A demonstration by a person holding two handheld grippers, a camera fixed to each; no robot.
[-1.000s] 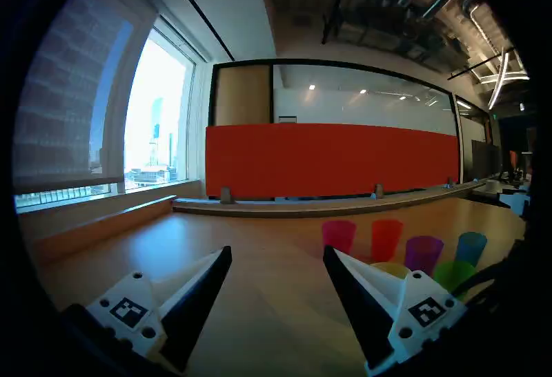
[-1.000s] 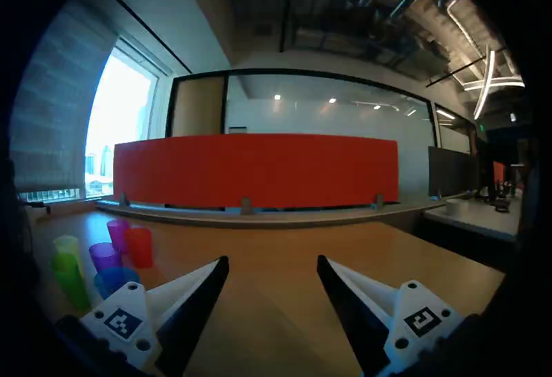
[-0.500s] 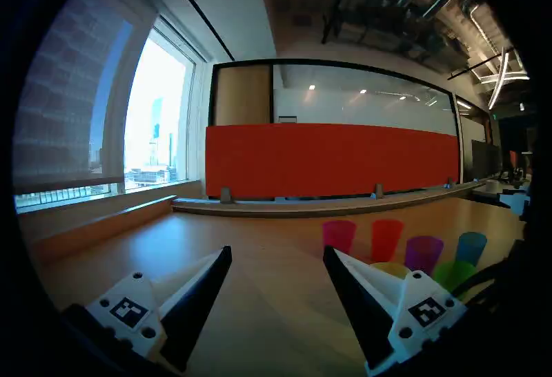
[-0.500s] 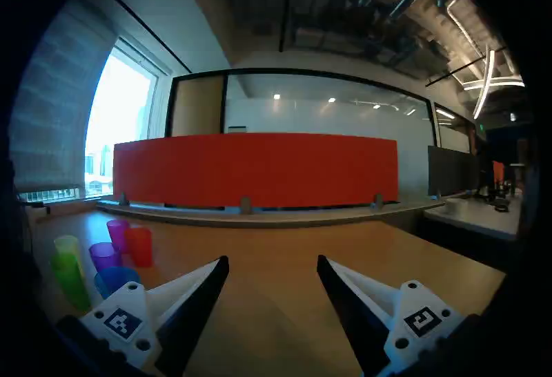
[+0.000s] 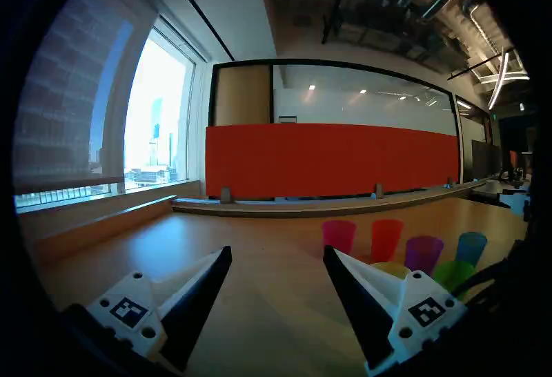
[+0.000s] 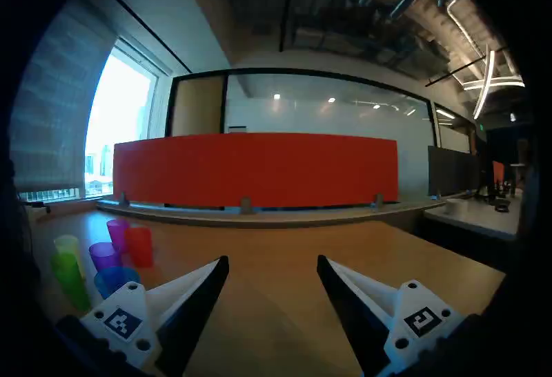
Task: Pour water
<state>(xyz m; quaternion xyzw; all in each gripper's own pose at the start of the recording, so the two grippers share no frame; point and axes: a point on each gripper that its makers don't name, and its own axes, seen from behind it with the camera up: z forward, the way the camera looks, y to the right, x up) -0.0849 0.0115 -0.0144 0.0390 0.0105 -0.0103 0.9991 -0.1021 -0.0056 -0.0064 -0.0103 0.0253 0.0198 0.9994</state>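
Left gripper view: the left gripper (image 5: 276,266) is spread wide, empty, above the wooden table (image 5: 172,239), the coloured cups (image 5: 386,239) bunched at three o'clock. In the right gripper view the right gripper (image 6: 272,270) gapes empty too, the coloured cups (image 6: 140,246) at nine o'clock. Bunched so close, a finger reaching for one could topple its neighbours.

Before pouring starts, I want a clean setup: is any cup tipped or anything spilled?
Nothing stands out. The coloured cups stand upright, clustered on the wooden table, with no puddle visible around them. The left claw and the right claw are open and empty.
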